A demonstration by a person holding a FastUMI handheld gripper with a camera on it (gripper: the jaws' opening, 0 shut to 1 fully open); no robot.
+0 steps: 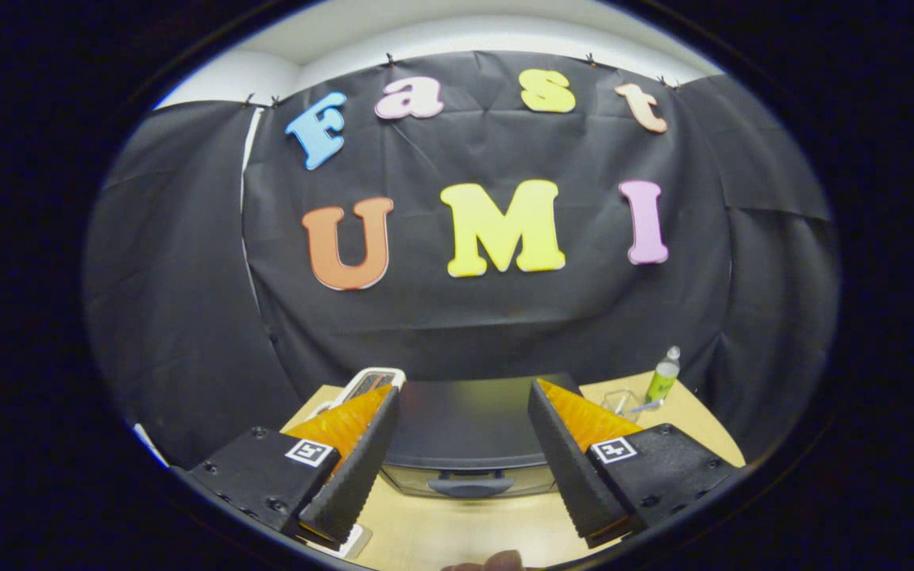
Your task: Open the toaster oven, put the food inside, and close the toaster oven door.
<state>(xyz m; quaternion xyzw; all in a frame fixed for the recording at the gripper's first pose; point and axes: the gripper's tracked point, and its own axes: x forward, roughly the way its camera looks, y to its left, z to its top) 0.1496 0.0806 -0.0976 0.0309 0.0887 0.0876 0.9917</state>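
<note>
Claw point(463, 468) was spread wide, fingers well apart, nothing gripped between them. It hung above the near part of the surface point(465, 531), looking down and forward. Fingers looked wedge-shaped with ribbed, grippy inner faces; blocky bodies behind them each carried a square marker tag.

Toaster oven point(469, 432) sat just ahead, framed between the two fingers, toward the far edge of the surface. Top was dark, smooth, slightly glossy, with rounded corners. The front face showed as a thin paler strip with a curved bar handle point(470, 484) centred on it. The door appeared closed, flush with the body.

Food was hard to place: a white-rimmed tray-like object point(374, 382) sat behind the left finger near the far-left corner, contents hidden. Whether any food was already inside the oven could not be told through the door from this angle.

Judgement: a closed door with a free claw fits either lining up to pull the handle or having the door back shut with food inside. Any work on that handle would call for the claw dropping lower and squaring to the bar, since it was thin and sat close to the surface.

Far-right corner held a small clear plastic container point(620, 403) and a green squeeze bottle point(663, 377) with a pale cap. Surface was light wood-tone, matte, smooth.
</note>
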